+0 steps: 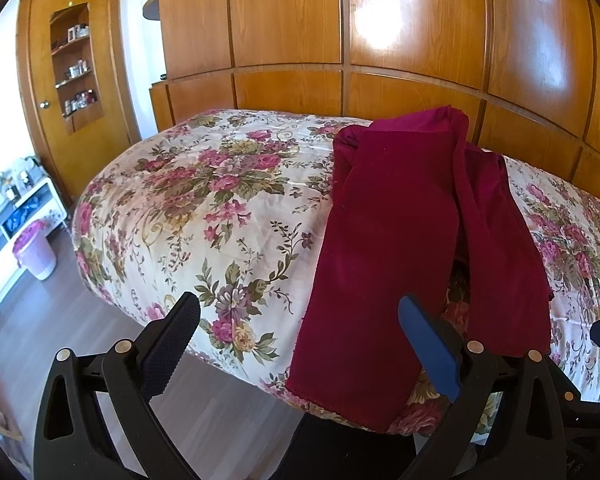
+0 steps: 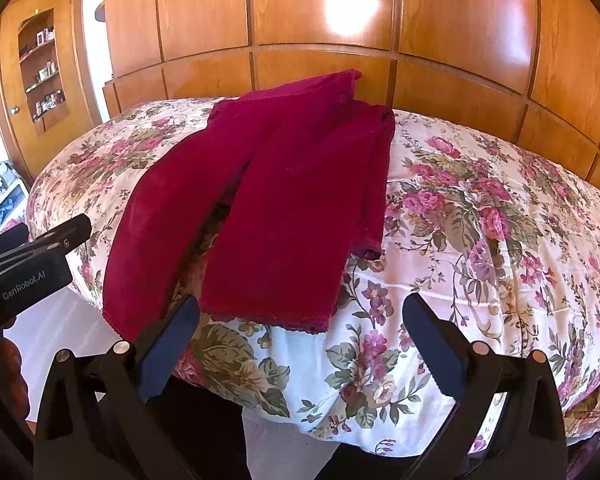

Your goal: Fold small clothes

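We hold both tongs spread wide and empty at the near edge of the bed point(image 1: 228, 208): the left tongs point(image 1: 300, 340) hover beside the near hem, the right tongs point(image 2: 300, 340) just before it. The garment to fold, a pair of dark red trousers point(image 2: 284, 208), lies on the floral bedspread point(image 2: 480, 220) with its waist toward the wooden headboard point(image 2: 420, 80) and its two legs running down to us; the left leg hangs slightly over the bed edge, and a narrow gap of bedspread shows between the legs. We judge the cloth soft, limp and light, with a velvety nap that should grip well between the pads but sag and crease wherever it goes unsupported. The scalloped hem point(image 2: 268, 318) of the right leg looks the easiest place to pinch, one corner per tongs, so the leg lifts flat. As for containers, a lilac waste bin point(image 1: 36, 256) stands on the floor at the left, and we cannot tell what it holds; the recessed shelves point(image 1: 76, 68) carry small bottles and jars.
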The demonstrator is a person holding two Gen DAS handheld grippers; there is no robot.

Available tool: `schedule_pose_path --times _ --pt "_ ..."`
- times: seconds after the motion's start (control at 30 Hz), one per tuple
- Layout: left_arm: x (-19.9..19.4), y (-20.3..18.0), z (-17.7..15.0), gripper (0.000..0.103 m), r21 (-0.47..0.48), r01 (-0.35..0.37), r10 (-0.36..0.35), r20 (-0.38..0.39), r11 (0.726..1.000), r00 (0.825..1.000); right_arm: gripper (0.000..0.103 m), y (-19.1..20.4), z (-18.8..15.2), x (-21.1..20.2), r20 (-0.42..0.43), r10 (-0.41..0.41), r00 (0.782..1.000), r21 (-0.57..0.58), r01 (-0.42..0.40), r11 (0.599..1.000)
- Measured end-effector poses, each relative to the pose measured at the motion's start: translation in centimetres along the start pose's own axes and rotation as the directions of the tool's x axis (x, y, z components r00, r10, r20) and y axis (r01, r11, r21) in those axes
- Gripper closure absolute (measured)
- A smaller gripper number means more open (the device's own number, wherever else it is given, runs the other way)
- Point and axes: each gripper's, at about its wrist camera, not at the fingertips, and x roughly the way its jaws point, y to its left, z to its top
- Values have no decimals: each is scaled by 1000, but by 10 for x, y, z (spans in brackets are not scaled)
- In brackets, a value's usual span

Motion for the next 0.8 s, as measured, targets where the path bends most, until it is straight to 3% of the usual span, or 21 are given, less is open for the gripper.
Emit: schedule_pose_path --times 0.8 --pt "0 -2 0 5 6 1 -1 -4 1000 1000 2 -1 6 -3 17 -10 1000 -8 10 1000"
